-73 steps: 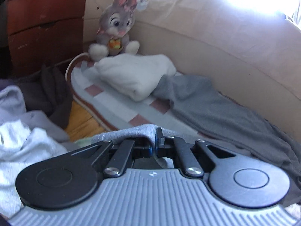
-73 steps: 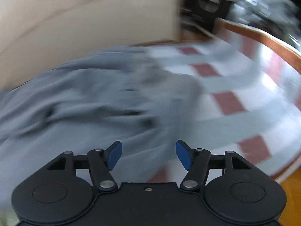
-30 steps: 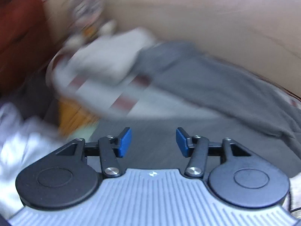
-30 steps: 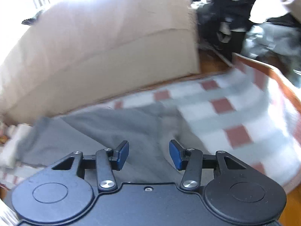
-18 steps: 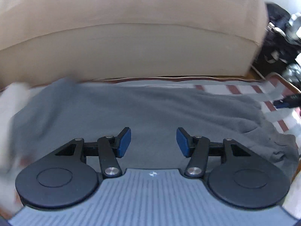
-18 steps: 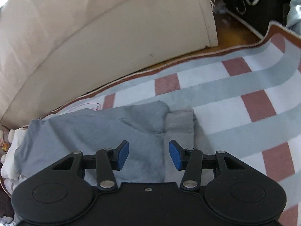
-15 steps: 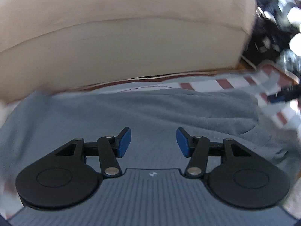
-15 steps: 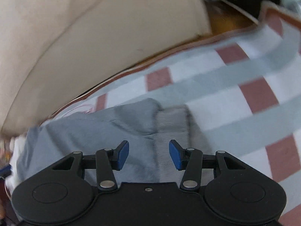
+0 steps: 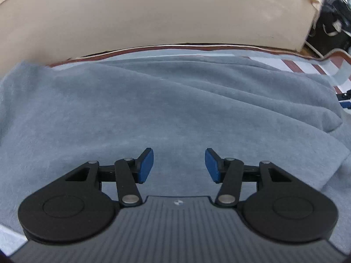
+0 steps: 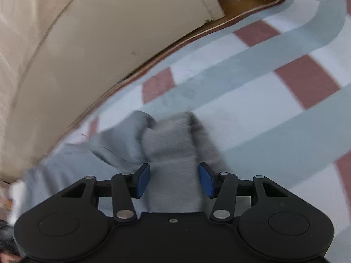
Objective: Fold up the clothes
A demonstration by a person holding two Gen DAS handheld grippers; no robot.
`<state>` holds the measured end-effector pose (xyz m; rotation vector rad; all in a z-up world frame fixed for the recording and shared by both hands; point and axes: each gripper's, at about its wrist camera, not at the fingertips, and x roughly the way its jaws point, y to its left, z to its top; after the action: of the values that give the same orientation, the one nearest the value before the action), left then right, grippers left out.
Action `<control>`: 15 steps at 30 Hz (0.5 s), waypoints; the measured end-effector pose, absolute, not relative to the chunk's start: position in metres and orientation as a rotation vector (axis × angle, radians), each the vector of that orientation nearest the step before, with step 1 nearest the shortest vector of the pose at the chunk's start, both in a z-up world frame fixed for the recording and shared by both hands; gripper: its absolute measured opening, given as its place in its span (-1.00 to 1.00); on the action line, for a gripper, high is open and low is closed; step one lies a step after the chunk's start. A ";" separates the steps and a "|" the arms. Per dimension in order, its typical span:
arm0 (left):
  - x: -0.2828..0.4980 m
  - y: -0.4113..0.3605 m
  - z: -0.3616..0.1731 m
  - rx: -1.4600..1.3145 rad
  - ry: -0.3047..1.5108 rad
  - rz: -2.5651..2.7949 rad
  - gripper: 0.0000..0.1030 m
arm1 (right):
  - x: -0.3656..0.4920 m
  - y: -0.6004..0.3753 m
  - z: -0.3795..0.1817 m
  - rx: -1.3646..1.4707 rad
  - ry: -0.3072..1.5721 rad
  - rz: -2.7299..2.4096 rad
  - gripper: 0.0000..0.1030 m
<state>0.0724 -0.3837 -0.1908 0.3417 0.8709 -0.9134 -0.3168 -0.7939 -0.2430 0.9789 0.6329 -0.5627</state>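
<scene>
Rug-spread grey garment (image 9: 175,100), lengthwise along sofa (image 9: 153,15)

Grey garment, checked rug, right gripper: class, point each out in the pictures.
grey garment (image 9: 166,109), left wrist view, its spread middle.
checked rug (image 10: 258,118), right wrist view, a bare pale stripe.
right gripper (image 10: 174,180), right wrist view, between its opening blue tips, over the cuff.

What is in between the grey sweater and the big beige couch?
In the left wrist view, only a thin strip of the striped rug with its brown edge shows between the grey sweater and the beige couch. Nothing else lies there.
</scene>
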 end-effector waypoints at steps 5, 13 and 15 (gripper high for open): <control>0.086 -0.386 -0.189 0.348 0.860 -0.894 0.00 | -0.303 -0.793 -0.243 0.933 0.625 -0.530 0.08; 0.075 -0.389 -0.193 0.408 0.855 -0.888 -0.01 | -0.262 -0.750 -0.224 0.433 0.712 -0.763 -0.93; 0.072 -0.389 -0.191 0.449 0.816 -0.869 -0.01 | -0.266 -0.751 -0.202 0.330 0.619 -0.884 -0.94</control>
<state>0.0722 -0.3890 -0.1915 0.4492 0.8165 -0.8689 -0.2657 -0.7509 -0.2020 0.3299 0.6188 -0.8836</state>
